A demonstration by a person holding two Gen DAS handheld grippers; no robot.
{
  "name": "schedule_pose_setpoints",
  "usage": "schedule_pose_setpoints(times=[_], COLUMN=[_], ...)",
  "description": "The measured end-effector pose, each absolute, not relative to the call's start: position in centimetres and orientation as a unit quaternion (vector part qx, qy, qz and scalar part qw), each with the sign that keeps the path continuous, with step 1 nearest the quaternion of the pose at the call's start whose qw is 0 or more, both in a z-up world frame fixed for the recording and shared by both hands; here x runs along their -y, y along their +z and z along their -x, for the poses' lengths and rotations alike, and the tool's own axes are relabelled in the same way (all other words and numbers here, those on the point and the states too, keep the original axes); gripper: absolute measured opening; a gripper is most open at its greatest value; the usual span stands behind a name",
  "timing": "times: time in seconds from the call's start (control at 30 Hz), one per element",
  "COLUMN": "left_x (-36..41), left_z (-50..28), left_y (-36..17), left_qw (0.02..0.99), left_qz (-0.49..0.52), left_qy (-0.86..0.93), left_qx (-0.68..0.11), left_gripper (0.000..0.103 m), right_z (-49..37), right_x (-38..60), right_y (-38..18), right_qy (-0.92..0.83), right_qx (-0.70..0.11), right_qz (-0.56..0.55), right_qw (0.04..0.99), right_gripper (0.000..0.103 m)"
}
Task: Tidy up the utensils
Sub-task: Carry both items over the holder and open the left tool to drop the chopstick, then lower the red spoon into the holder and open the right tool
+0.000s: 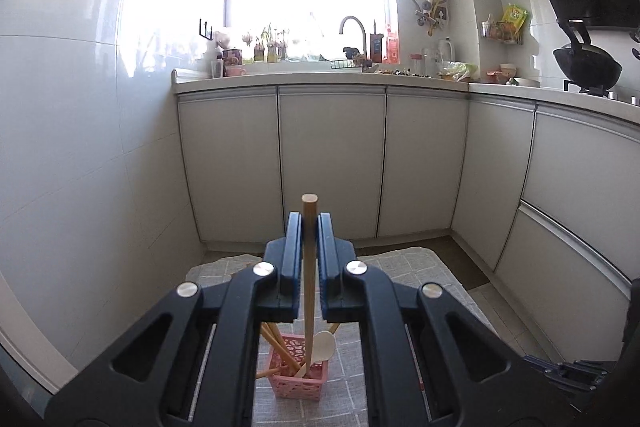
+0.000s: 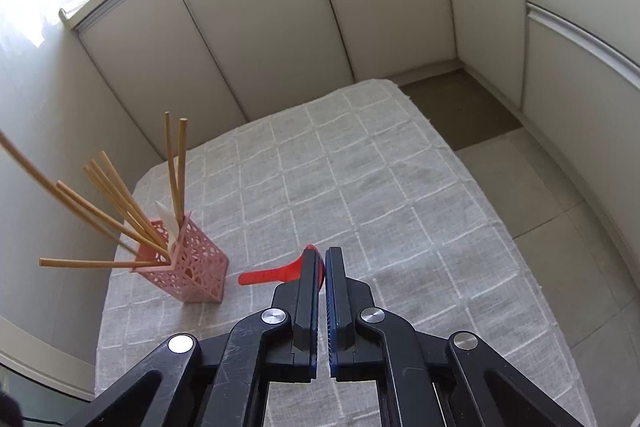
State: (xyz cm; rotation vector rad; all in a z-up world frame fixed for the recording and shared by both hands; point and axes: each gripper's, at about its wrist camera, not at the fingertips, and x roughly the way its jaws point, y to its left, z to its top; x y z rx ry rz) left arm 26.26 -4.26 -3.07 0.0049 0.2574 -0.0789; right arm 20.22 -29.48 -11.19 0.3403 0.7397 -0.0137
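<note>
My left gripper (image 1: 309, 223) is shut on a wooden chopstick (image 1: 309, 267), which stands nearly upright between the blue pads. Its lower end reaches down towards the pink lattice holder (image 1: 298, 383). The holder contains several chopsticks and a white spoon (image 1: 322, 345). In the right wrist view the pink holder (image 2: 192, 267) stands on the cloth at the left, with its chopsticks (image 2: 120, 203) fanning out leftwards. My right gripper (image 2: 323, 259) is shut on the bowl of a red spoon (image 2: 268, 275). The spoon's handle sticks out left towards the holder.
A grey checked cloth (image 2: 360, 187) covers the low surface. White cabinet doors (image 1: 332, 163) close it in at the back and right, and a tiled wall (image 1: 80, 147) at the left. The sink counter (image 1: 320, 79) above is crowded, and a wok (image 1: 586, 65) sits at the far right.
</note>
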Motion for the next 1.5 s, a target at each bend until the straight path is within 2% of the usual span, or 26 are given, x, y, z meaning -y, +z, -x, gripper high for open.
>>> schedule_pose_setpoints(times=[0.23, 0.37, 0.43, 0.5, 0.57, 0.67, 0.8, 0.87, 1.17, 1.5], left_x=[4.7, 4.5, 4.1, 3.4, 2.7, 1.2, -1.7, -3.1, -7.4, -7.9], left_z=[-28.5, -29.5, -29.6, -28.6, -27.2, -24.9, -21.8, -20.9, -20.3, -20.1], left_y=[-5.7, -7.1, -7.6, -7.4, -7.0, -6.7, -7.8, -8.6, -12.4, -12.1], left_qw=[0.987, 0.979, 0.974, 0.972, 0.971, 0.968, 0.956, 0.948, 0.915, 0.911], left_qz=[0.014, 0.023, 0.031, 0.049, 0.062, 0.078, 0.11, 0.127, 0.176, 0.173], left_qy=[-0.031, -0.034, -0.036, -0.041, -0.044, -0.045, -0.028, -0.019, 0.014, 0.0], left_qx=[-0.157, -0.2, -0.223, -0.227, -0.226, -0.234, -0.269, -0.291, -0.364, -0.374], left_gripper=[0.008, 0.008, 0.014, 0.031, 0.04, 0.042, 0.056, 0.059, 0.059, 0.059], right_z=[-20.4, -20.4, -20.4, -20.3, -20.1, -19.9, -19.2, -19.1, -22.1, -27.5], right_x=[30.1, 30.1, 30.0, 29.8, 29.5, 28.5, 26.8, 25.5, 17.3, 10.3], right_y=[-11.3, -11.3, -11.2, -10.9, -10.4, -9.4, -7.5, -6.7, -5.3, -8.6], right_qy=[-0.007, -0.007, -0.005, -0.002, 0.004, 0.015, 0.039, 0.051, 0.061, 0.04], right_qx=[-0.361, -0.361, -0.358, -0.354, -0.347, -0.335, -0.316, -0.309, -0.315, -0.37], right_qz=[-0.172, -0.17, -0.17, -0.167, -0.163, -0.15, -0.139, -0.126, -0.021, 0.076], right_qw=[0.917, 0.917, 0.918, 0.92, 0.924, 0.93, 0.938, 0.941, 0.947, 0.925], right_gripper=[0.003, 0.003, 0.003, 0.003, 0.003, 0.003, 0.003, 0.003, 0.003, 0.003])
